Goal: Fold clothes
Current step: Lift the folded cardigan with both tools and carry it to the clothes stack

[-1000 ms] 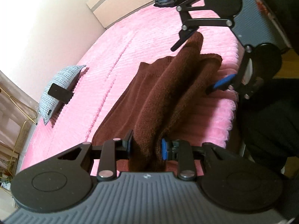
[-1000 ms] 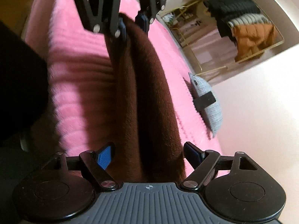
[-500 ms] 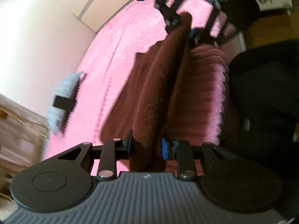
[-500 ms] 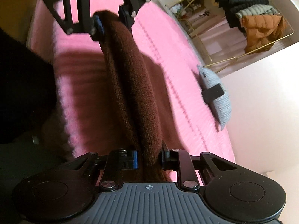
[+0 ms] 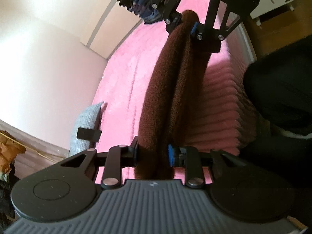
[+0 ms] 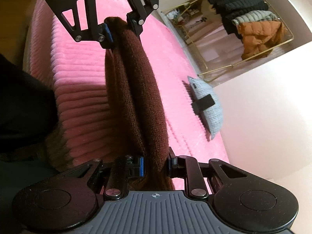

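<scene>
Brown knit garment (image 5: 171,89) hangs bunched in a band betw. both tools, above pink bed (image 5: 124,81). L tool (image 5: 153,154) clamps one end, R tool (image 6: 156,165) clamps the other. Grey pillow (image 6: 209,105) lies further back on bed.

A pink ribbed bedspread (image 5: 120,81) covers the bed beside pale walls (image 5: 39,62). A gold clothes rack (image 6: 253,29) stands beyond, holding dark coats.
</scene>
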Demonstrator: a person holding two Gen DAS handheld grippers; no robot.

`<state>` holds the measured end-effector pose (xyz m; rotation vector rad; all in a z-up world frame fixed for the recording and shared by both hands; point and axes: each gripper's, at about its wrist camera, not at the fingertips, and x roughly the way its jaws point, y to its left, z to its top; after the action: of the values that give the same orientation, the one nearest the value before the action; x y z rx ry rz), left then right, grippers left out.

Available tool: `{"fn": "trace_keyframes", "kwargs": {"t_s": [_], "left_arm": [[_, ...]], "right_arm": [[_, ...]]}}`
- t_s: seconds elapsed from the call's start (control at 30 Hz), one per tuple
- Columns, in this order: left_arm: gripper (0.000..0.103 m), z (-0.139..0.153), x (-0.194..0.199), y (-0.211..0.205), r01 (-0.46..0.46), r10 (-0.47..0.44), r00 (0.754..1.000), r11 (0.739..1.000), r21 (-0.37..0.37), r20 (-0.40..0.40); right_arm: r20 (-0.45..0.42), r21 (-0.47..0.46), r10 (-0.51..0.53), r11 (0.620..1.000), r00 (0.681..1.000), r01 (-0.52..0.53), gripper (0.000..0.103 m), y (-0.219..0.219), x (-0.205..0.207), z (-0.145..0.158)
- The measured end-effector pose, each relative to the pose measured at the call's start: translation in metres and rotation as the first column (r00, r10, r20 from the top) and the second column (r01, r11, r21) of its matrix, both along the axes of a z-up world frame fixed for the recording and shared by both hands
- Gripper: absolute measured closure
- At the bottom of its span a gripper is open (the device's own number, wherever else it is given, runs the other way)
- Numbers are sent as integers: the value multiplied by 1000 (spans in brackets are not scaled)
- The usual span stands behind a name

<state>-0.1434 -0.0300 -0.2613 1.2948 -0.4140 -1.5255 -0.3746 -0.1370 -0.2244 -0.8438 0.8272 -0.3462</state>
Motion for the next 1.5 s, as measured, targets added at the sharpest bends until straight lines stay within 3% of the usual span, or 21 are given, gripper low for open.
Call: {"fn": "trace_keyframes", "kwargs": {"t_s": [0.23,0.43,0.6,0.7,0.83,1.03,1.23,1.5], "left_arm": [[79,29,-7,-41,41,-41,999,999,-3,21],[79,45,-3,-117,79,-78,996,997,-15,50],[80,67,4,-179,95,-96,995,995,39,41],[80,90,9,-206,104,-104,995,987,124,-1],[80,133,3,-233,129,-121,991,970,207,-52],[80,220,-36,-260,208,-172,974,937,281,-148],[80,275,-89,-272,299,-242,948,901,314,-206],[80,310,-170,-308,411,-363,909,863,294,-207]], "right_arm": [[53,-10,-13,1000,999,13,83,-40,-5,20],[113,2,-11,1000,994,11,83,-105,5,25],[180,55,2,998,984,-12,85,-160,10,40],[174,142,-45,990,984,20,85,-181,14,63],[95,208,-75,977,993,54,85,-197,9,116],[-7,272,-167,948,986,163,85,-209,-25,221],[-64,308,-252,915,966,260,85,-207,-73,293],[-58,310,-390,868,919,388,85,-226,-148,340]]}}
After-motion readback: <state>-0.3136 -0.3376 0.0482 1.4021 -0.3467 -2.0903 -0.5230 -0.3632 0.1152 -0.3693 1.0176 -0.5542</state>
